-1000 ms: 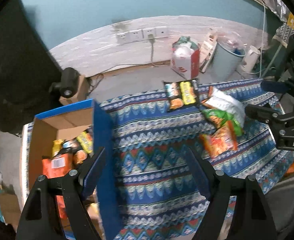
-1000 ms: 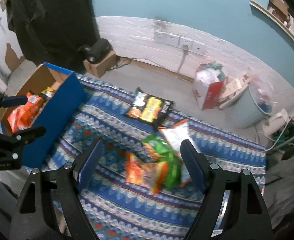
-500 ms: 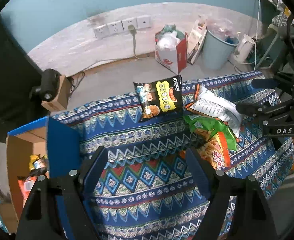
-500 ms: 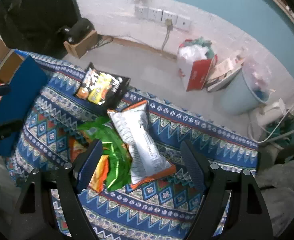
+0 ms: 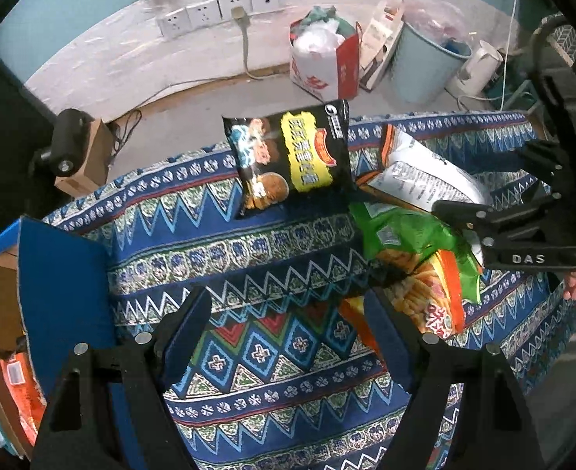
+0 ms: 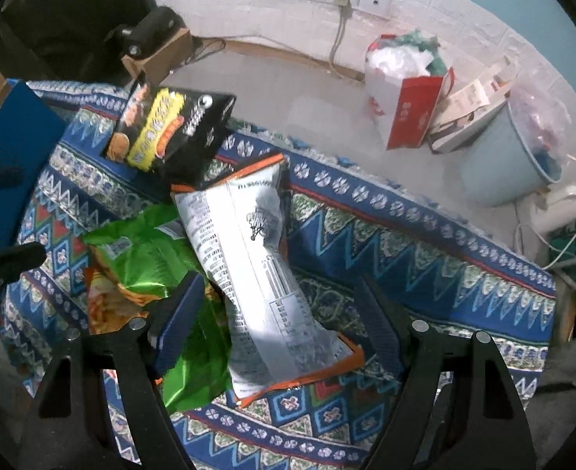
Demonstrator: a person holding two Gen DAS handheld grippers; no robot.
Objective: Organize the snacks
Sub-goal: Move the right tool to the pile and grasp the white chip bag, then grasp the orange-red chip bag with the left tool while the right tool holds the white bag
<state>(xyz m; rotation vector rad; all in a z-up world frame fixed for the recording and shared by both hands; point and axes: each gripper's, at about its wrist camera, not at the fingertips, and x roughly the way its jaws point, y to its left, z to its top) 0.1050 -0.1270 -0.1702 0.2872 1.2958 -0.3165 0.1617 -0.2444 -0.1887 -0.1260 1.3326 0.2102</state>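
Observation:
Snack bags lie on a blue patterned cloth (image 5: 256,250): a black and yellow bag (image 5: 291,156) at the far edge, a white bag with orange trim (image 6: 256,270), a green bag (image 6: 147,258) and an orange bag (image 5: 425,297) under it. My left gripper (image 5: 288,329) is open and empty above the cloth, left of the pile. My right gripper (image 6: 280,321) is open, its jaws on either side of the white bag's near end, touching or just above it. The right gripper also shows in the left wrist view (image 5: 495,219).
A cardboard box with a blue flap (image 5: 60,297) stands at the cloth's left end with orange packets inside. Beyond the cloth are a red and white paper bag (image 5: 323,58), a light blue bin (image 5: 425,66), a white kettle (image 5: 475,66) and wall sockets (image 5: 217,11).
Both grippers have moved away from the box toward the snack pile. The right gripper has dropped low over the white bag. Both stay open.

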